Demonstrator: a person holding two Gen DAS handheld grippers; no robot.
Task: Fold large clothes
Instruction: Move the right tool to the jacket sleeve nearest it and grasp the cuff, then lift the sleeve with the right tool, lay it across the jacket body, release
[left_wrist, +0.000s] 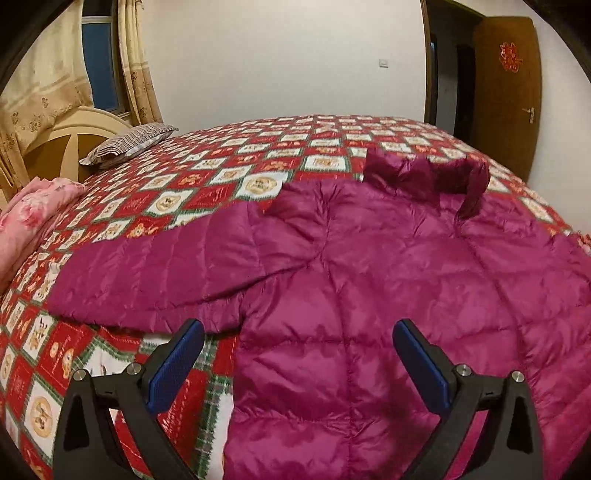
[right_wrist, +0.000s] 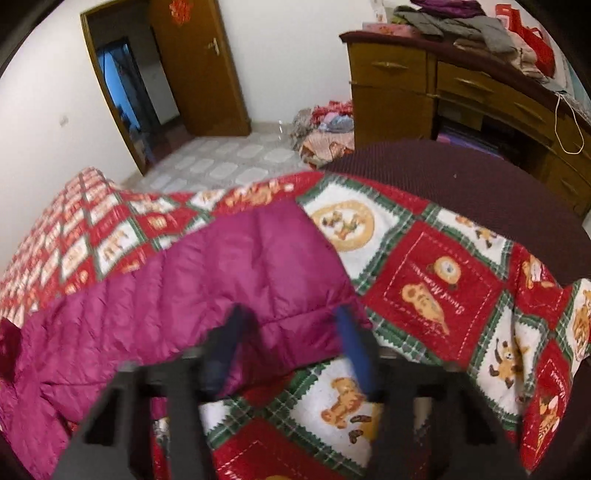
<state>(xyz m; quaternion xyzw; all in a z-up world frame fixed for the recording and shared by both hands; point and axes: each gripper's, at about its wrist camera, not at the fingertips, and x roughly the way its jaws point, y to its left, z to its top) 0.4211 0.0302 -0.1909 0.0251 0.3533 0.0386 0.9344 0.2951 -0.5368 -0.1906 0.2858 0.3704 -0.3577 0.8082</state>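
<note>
A magenta quilted down jacket (left_wrist: 351, 266) lies spread flat on the bed, collar (left_wrist: 424, 173) at the far side and one sleeve (left_wrist: 155, 273) stretched out to the left. My left gripper (left_wrist: 298, 325) is open and empty, hovering above the jacket's body near the armpit. In the right wrist view the other sleeve (right_wrist: 236, 266) reaches toward the bed's edge. My right gripper (right_wrist: 291, 314) is open, with the sleeve's cuff end lying between its blue fingers (right_wrist: 352, 343). The fingers are blurred.
The bed carries a red, white and green patchwork cover (left_wrist: 207, 173) (right_wrist: 436, 288). A striped pillow (left_wrist: 129, 142) and a pink folded quilt (left_wrist: 33, 210) lie at the left. A dark chair back (right_wrist: 480, 184), a wooden dresser (right_wrist: 461, 92) piled with clothes, and a floor clothes pile (right_wrist: 325, 129) stand beyond.
</note>
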